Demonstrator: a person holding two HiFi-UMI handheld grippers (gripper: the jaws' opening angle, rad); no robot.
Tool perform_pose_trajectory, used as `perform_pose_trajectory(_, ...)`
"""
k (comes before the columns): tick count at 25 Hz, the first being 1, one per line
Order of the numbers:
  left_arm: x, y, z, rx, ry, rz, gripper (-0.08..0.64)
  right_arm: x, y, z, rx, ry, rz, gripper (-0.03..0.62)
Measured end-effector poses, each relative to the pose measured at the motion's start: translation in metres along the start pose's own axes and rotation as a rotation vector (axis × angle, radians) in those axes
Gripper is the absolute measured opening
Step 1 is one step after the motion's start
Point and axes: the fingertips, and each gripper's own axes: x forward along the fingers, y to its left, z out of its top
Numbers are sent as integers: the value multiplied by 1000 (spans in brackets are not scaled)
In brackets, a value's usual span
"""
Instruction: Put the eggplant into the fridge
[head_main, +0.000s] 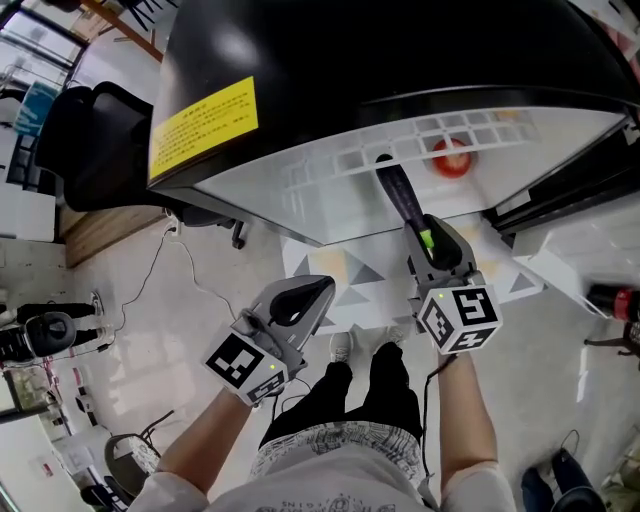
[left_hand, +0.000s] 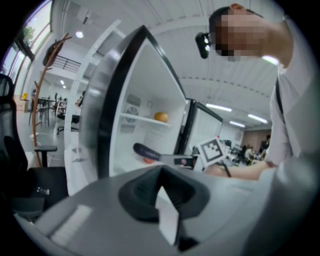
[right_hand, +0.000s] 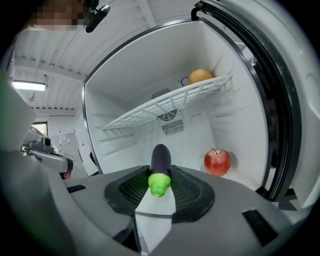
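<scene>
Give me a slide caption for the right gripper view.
Right gripper holds an eggplant at the open fridge; an apple sits below the wire shelf.

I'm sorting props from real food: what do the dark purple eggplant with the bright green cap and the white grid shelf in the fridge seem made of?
Dark purple eggplant: likely moulded plastic; smooth, even sheen and a flat neon-green cap, so probably a prop.
White grid shelf: probably coated wire or plastic; thin bars, matte white.
</scene>
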Motion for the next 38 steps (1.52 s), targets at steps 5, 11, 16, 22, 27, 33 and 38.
perform_pose_trajectory(5, 9, 4, -8, -11, -18, 9, 8, 19, -7, -3, -33, -5, 3, 127)
perform_pose_trajectory(11, 15, 5, -14, -12, -36, 4, 8, 39, -12, -8, -83, -5, -14, 126)
perform_pose_trajectory(16, 15, 14, -20, -11, -51, 16, 8, 56, -13, -15, -124, -1, -17, 127)
perform_pose_trajectory(22, 16, 18, -33, -11, -63, 15, 8, 71, -13, -25, -153, 1, -17, 127)
perform_pose_trajectory(27, 18, 18, -38, -10, -73, 8, 8, 83, -13, -35, -220, 41, -36, 127)
perform_pose_trajectory(33, 14, 22, -43, -15, -75, 11, 8, 97, -11, -47, -323, 107, -73, 127)
perform_pose_trajectory(38, 10, 26, -51, -27, -72, 13, 8, 105, -11, -53, -327, 126, -85, 127)
